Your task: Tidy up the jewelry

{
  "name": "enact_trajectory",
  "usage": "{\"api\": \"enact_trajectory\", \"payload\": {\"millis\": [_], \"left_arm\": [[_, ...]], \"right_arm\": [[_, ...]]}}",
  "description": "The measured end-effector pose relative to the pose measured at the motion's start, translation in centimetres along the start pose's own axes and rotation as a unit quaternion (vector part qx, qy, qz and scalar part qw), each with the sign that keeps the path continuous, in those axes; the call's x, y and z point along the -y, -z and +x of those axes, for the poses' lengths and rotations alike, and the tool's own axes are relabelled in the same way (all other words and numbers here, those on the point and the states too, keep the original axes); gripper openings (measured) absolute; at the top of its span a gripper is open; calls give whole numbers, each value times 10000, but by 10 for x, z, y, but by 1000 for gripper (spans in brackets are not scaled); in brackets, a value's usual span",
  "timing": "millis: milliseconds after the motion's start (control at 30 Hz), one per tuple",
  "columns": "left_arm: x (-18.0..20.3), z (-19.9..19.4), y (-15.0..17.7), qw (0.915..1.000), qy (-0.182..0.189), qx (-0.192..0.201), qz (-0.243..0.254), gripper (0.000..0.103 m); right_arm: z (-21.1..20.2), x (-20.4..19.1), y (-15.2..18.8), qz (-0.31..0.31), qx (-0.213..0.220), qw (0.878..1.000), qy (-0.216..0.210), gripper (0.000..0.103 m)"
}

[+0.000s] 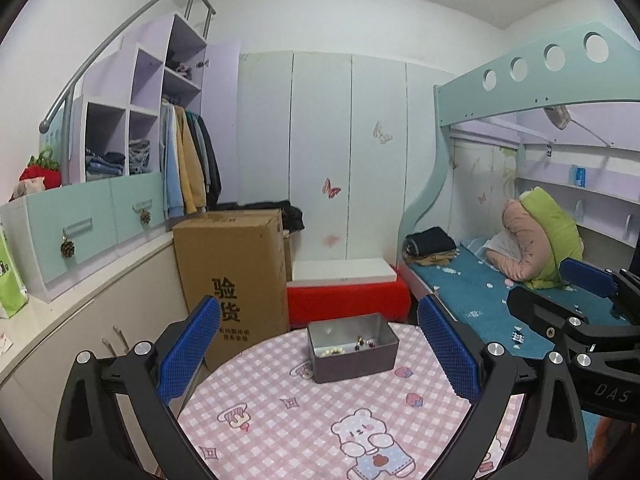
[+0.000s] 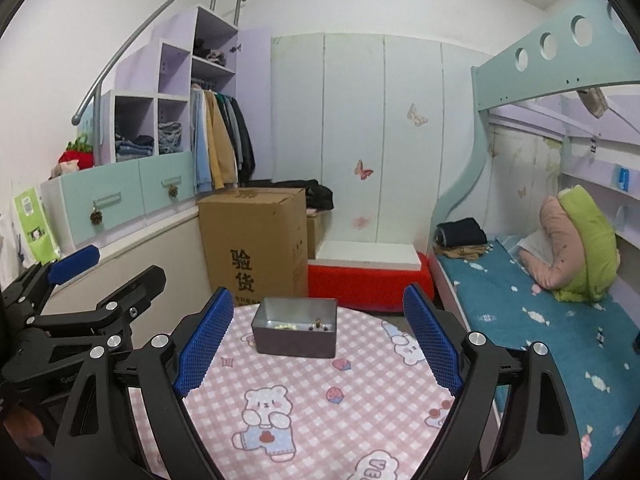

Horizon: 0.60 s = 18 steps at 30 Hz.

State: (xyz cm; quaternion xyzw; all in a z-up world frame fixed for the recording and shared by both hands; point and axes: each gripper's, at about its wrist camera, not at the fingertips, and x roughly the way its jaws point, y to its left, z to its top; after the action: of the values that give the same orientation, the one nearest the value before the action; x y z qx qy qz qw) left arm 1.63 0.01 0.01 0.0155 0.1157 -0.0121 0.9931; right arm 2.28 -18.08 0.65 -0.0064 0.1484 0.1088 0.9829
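Note:
A grey metal tin [image 1: 353, 347] [image 2: 295, 327] stands open near the far edge of a round table with a pink checked cloth [image 1: 288, 412] [image 2: 320, 400]. Inside it lie pale beads [image 1: 332, 353] [image 2: 285, 325] and small dark jewelry pieces [image 1: 366, 344] [image 2: 319, 325]. My left gripper [image 1: 318, 354] hangs open above the near side of the table, nothing between its blue pads. My right gripper [image 2: 318, 344] is likewise open and empty, held back from the tin. Each gripper shows at the edge of the other's view: the right gripper [image 1: 560, 284] and the left gripper [image 2: 116, 268].
A tall cardboard box [image 1: 234, 276] [image 2: 256, 244] stands on the floor behind the table, a red stool with a white board [image 1: 346, 292] [image 2: 370, 276] beside it. A bunk bed with a blue mattress [image 1: 480, 296] [image 2: 540, 304] lies right, cabinets [image 1: 72, 236] left.

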Motion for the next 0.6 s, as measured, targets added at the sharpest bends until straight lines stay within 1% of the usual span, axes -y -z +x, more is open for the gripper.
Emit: {"api": "enact_trajectory", "payload": {"millis": [133, 233, 500, 600], "left_arm": [[2, -5, -2, 9998, 0, 187, 39, 96], [2, -7, -2, 9997, 47, 241, 28, 96], [7, -8, -3, 9994, 34, 346, 84, 96], [6, -8, -2, 9994, 61, 347, 65, 96]], "right_arm": [[-6, -2, -2, -10, 154, 9998, 120, 88], [-10, -1, -1, 14, 224, 9997, 132, 88], [-11, 4, 1, 88, 255, 9995, 168, 88], [-10, 6, 1, 108, 245, 9995, 174, 91]]}}
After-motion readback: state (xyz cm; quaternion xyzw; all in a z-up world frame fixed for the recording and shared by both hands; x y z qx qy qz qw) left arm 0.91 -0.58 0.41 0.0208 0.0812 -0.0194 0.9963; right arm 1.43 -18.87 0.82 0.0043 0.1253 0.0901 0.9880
